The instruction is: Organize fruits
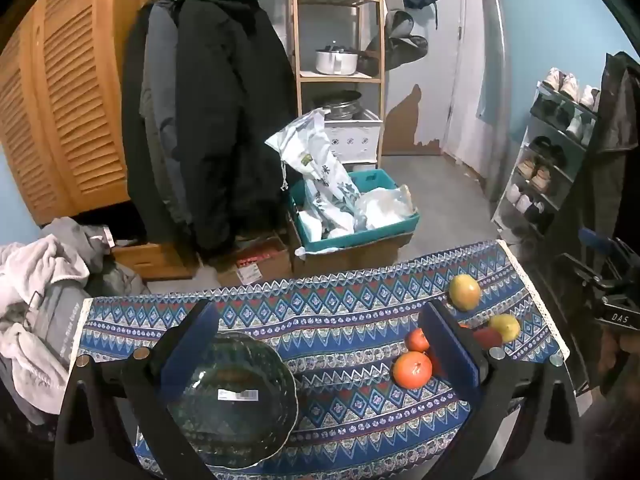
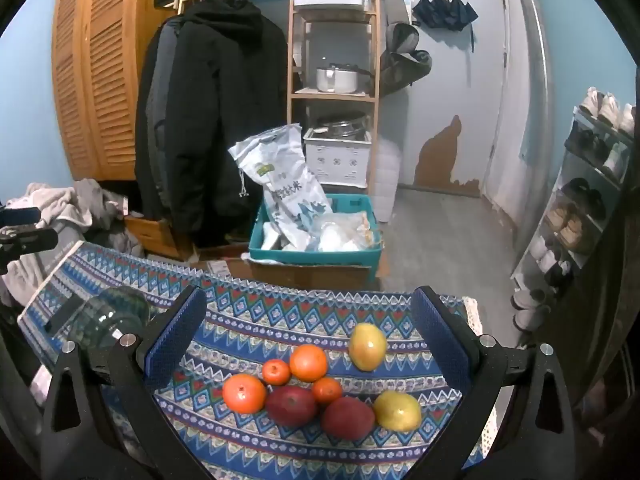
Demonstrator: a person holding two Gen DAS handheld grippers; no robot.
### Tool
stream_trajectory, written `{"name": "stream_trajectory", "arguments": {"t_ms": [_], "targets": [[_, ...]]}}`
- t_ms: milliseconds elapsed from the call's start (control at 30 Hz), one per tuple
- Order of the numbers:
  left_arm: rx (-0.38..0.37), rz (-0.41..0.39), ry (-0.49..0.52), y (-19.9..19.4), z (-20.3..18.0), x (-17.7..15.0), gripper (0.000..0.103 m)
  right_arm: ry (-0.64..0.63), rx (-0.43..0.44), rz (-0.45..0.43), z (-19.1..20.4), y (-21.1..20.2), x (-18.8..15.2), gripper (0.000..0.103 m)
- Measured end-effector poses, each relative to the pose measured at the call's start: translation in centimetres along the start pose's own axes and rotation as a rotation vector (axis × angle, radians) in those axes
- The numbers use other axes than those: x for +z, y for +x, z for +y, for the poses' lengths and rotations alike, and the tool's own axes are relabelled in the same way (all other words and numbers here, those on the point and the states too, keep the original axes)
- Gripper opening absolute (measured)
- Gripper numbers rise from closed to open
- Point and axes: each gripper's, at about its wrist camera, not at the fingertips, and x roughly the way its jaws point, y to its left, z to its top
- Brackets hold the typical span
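A clear glass bowl [image 1: 232, 400] with a barcode sticker stands empty on the blue patterned tablecloth [image 1: 340, 312], between the fingers of my left gripper [image 1: 320, 306], which is open and above it. To its right lie two oranges [image 1: 413, 369] and yellowish fruit [image 1: 464, 291]. My right gripper [image 2: 310, 296] hangs open over the fruit cluster: oranges [image 2: 244, 393], small tangerines [image 2: 276, 372], two red apples [image 2: 291, 405] and two yellow fruits [image 2: 397, 410]. Nothing is gripped. In the right wrist view the bowl [image 2: 108, 320] sits far left.
Beyond the table's far edge stand a teal bin [image 2: 312, 252] of bags on a cardboard box, hanging dark coats [image 2: 208, 120] and a wooden shelf [image 2: 332, 80]. A shoe rack [image 2: 580, 200] is at the right, a laundry pile [image 1: 36, 280] at the left.
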Motion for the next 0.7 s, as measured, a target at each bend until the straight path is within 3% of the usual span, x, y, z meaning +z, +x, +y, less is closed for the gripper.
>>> {"name": "stream_trajectory", "arguments": {"t_ms": [400, 700], "targets": [[-0.002, -0.002, 0.002, -0.3, -0.1, 1.1, 0.102, 0.001, 0.003, 0.004, -0.3, 0.1, 0.0, 0.100], [0.003, -0.022, 0.021, 0.0, -0.5, 0.2, 0.102, 0.003, 0.004, 0.002, -0.3, -0.4, 0.4, 0.100]]}}
